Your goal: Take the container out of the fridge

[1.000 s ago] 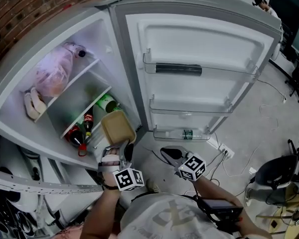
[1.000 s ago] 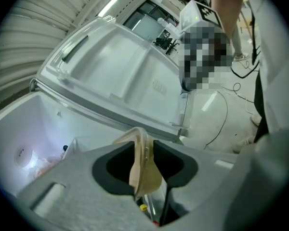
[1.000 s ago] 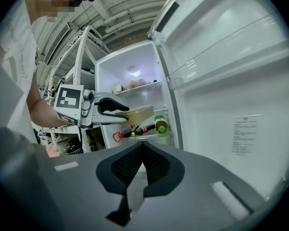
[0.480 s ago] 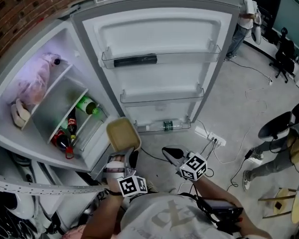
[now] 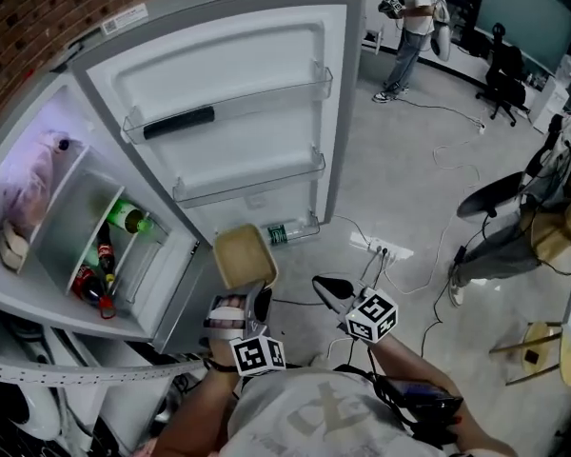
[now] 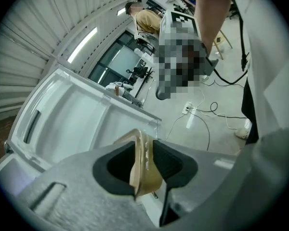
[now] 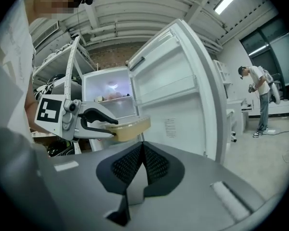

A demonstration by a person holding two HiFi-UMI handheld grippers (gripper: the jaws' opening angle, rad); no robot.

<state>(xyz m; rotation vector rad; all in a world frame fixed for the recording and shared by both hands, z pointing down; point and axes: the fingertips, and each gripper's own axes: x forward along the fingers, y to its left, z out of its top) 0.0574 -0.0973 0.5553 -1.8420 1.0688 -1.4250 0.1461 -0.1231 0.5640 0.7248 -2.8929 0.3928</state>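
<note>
L gripper (image 5: 246, 301) jaws pinching rim of tan container (image 5: 245, 255) (seen edge-on btw pads in left gripper view). Container outside fridge (image 5: 29, 112), held over floor (image 5: 400, 179) by open door (image 5: 238, 74). R gripper (image 5: 328, 288) jaws pressed together, empty, near container. Bottles (image 5: 126, 218) on fridge shelf.

Container (image 5: 244, 255) matt tan plastic; fridge door (image 5: 238, 74) glossy wht plastic; floor (image 5: 400, 179) smooth.

Probably a lab: brick wall (image 5: 19, 17), concrete floor (image 5: 400, 188), trailing cables (image 5: 438, 109), office chair (image 5: 504, 63).
</note>
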